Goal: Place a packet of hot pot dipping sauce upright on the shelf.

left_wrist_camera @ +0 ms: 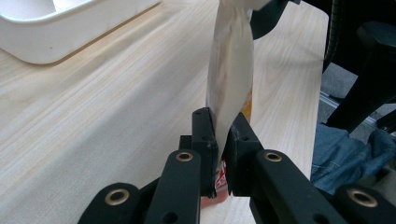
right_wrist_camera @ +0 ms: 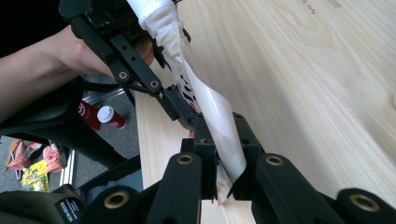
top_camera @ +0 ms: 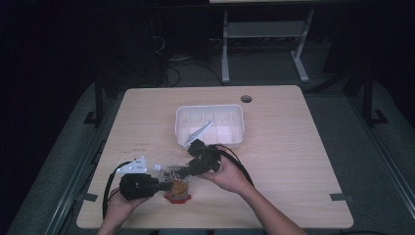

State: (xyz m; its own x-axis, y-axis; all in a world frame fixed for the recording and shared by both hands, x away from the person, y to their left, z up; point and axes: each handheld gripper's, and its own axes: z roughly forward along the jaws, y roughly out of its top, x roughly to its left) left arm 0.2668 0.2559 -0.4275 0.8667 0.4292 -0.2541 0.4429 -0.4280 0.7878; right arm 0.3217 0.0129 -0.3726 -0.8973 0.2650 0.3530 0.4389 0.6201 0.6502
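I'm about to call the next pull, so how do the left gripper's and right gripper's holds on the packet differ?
The left gripper pinches the plastic packet at a flat stretch near the table; the right gripper clamps a twisted stretch. In the high view, the left gripper comes in from the left, the right gripper from the upper right, nearer the white tray. Both are shut on the packet.

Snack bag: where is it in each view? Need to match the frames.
High view: bag low, left of centre, between the two hand-held grippers.
Left gripper view: bag runs up from the shut jaws, centre.
Right gripper view: twisted bag runs from the shut jaws up-left to the left hand-held gripper.
Shared landmark: the light wooden table.
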